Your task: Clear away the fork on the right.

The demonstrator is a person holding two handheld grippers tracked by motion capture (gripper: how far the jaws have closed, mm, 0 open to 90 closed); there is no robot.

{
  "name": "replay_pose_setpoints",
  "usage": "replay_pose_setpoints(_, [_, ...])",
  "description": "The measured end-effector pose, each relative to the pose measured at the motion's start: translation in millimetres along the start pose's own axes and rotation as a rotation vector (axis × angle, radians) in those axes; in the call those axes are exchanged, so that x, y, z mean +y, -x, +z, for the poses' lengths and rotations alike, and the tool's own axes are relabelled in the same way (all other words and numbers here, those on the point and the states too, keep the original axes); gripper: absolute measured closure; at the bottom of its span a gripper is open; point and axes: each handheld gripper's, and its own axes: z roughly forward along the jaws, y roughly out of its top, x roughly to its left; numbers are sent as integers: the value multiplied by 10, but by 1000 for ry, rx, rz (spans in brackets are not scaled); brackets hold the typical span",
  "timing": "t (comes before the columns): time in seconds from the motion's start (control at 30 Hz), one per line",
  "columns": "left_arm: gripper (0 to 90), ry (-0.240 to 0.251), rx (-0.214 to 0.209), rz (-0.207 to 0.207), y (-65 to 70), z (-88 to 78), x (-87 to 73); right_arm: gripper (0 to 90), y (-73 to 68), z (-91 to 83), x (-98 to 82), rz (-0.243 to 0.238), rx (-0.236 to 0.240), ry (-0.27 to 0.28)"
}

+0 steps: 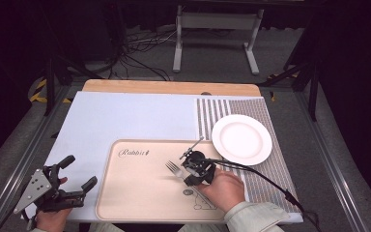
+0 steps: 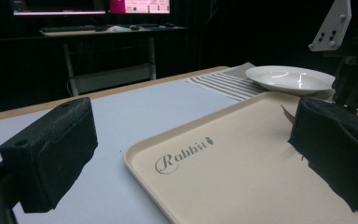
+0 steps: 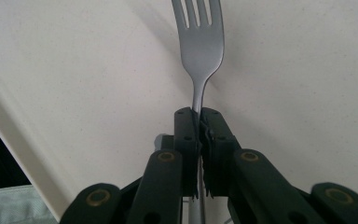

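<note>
A metal fork [image 1: 175, 168] [image 3: 202, 46] is held over the beige tray [image 1: 135, 193] [image 2: 242, 177], its tines pointing away from the hand and close to the tray's surface. My right gripper [image 1: 189, 178] [image 3: 199, 116] is shut on the fork's handle, the two black pads pressed together around it. Off the tray's left edge, my left gripper [image 1: 77, 171] [image 2: 191, 154] stands open above the pale blue mat, nothing between its wide-apart pads [image 2: 51, 154]. A white plate [image 1: 241, 139] [image 2: 291, 78] rests on the striped placemat [image 1: 270, 164] to the right of the tray.
The tray carries the word "Rabbit" [image 1: 133, 152] [image 2: 182, 154] and a small drawing near its front edge. A pale blue mat [image 1: 125, 116] covers the wooden table. A cable [image 1: 265, 179] trails from the right gripper across the placemat. A white desk frame [image 1: 217, 29] stands beyond the table.
</note>
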Motion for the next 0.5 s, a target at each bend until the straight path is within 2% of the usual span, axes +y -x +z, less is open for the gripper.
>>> replay_pose_setpoints(0.33, [13,-1,1,1,4,0,1,850,-1,47,-8,-13,2,-25])
replay_pose_setpoints(0.5, [13,0,1,1,2,-2,1,816,-10,56,-11,-24,-1,-33])
